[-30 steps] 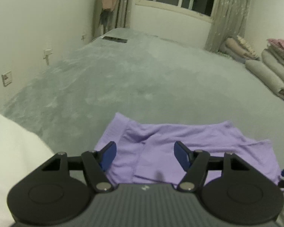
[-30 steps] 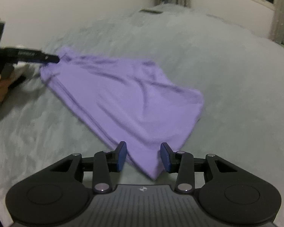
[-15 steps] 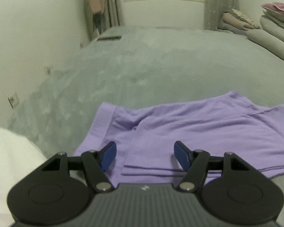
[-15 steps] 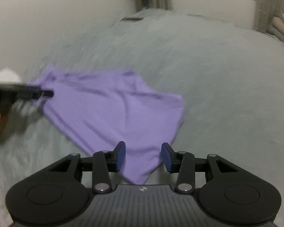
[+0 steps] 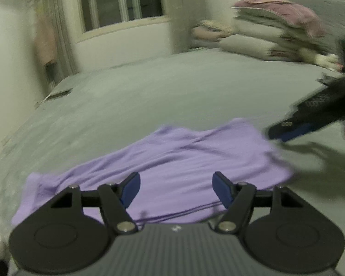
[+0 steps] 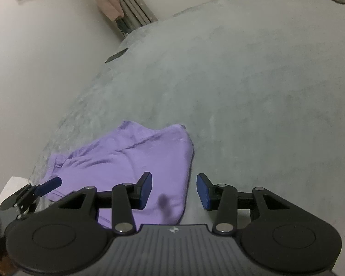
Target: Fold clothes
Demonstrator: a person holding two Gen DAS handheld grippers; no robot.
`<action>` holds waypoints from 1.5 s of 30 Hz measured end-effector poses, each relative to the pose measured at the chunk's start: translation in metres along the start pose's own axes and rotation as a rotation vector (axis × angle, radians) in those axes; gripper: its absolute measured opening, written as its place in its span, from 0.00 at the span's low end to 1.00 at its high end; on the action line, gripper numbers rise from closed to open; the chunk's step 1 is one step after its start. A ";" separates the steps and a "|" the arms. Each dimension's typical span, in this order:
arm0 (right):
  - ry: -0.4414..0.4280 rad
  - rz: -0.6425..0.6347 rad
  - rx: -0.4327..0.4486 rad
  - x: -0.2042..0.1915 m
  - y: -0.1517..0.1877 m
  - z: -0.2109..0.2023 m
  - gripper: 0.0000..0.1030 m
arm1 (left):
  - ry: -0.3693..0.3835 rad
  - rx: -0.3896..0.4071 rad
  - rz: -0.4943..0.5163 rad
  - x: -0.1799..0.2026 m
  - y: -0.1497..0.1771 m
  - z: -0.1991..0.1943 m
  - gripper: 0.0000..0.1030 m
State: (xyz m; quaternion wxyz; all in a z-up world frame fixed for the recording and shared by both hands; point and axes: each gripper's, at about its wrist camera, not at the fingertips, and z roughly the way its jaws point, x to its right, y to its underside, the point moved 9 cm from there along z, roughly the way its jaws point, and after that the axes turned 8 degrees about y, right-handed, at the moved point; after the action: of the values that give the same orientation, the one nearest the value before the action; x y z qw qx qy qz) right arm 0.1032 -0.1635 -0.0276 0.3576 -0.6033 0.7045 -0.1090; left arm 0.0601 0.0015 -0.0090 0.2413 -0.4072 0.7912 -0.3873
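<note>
A purple garment point(image 5: 184, 161) lies loosely spread and creased on the grey bedspread point(image 5: 172, 92). My left gripper point(image 5: 176, 191) hovers open above its near edge, nothing between the fingers. At the right of the left wrist view, the right gripper point(image 5: 292, 131) reaches in beside the garment's far right corner. In the right wrist view the purple garment point(image 6: 126, 161) lies ahead and left. My right gripper point(image 6: 174, 191) is open over its right edge, empty. The left gripper point(image 6: 49, 184) pokes in at the lower left, over the garment's left end.
Folded blankets and pillows point(image 5: 276, 30) are piled at the far right of the bed. A dark flat object point(image 6: 116, 55) lies on the bed by the wall. Pink clothing point(image 6: 108, 2) hangs near the curtain. Something white point(image 6: 13, 184) sits at the bed's left edge.
Both views have swung: the left one turned right and now shows the right gripper at the garment's corner. The right gripper moved to the garment's right edge. Both stayed open.
</note>
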 end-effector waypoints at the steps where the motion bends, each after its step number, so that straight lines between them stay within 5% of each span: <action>1: -0.003 0.000 -0.003 -0.001 -0.001 0.003 0.41 | 0.026 0.005 0.014 0.011 -0.001 0.002 0.66; 11: -0.082 0.010 -0.012 -0.005 -0.025 0.029 0.41 | 0.196 0.003 0.062 0.093 -0.008 0.034 0.65; 24: -0.161 0.038 -0.042 0.009 -0.045 0.067 0.39 | 0.258 -0.053 0.006 0.112 0.002 0.079 0.16; 27: -0.158 0.033 -0.032 0.010 -0.051 0.079 0.18 | 0.260 -0.058 -0.011 0.108 0.004 0.080 0.10; 29: -0.160 0.068 -0.025 0.011 -0.052 0.085 0.09 | 0.266 -0.061 -0.020 0.106 0.006 0.079 0.09; 37: -0.143 -0.010 0.088 -0.002 -0.065 0.068 0.08 | 0.291 -0.057 -0.036 0.105 0.011 0.074 0.07; 45: -0.128 0.109 0.035 0.021 -0.056 0.079 0.20 | 0.280 -0.051 -0.026 0.105 0.014 0.069 0.07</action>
State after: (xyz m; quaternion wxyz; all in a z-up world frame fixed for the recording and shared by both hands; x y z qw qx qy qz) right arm 0.1963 -0.1747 -0.0591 0.4177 -0.5634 0.7100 -0.0630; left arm 0.0442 -0.1090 -0.0679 0.1130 -0.3654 0.8213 -0.4232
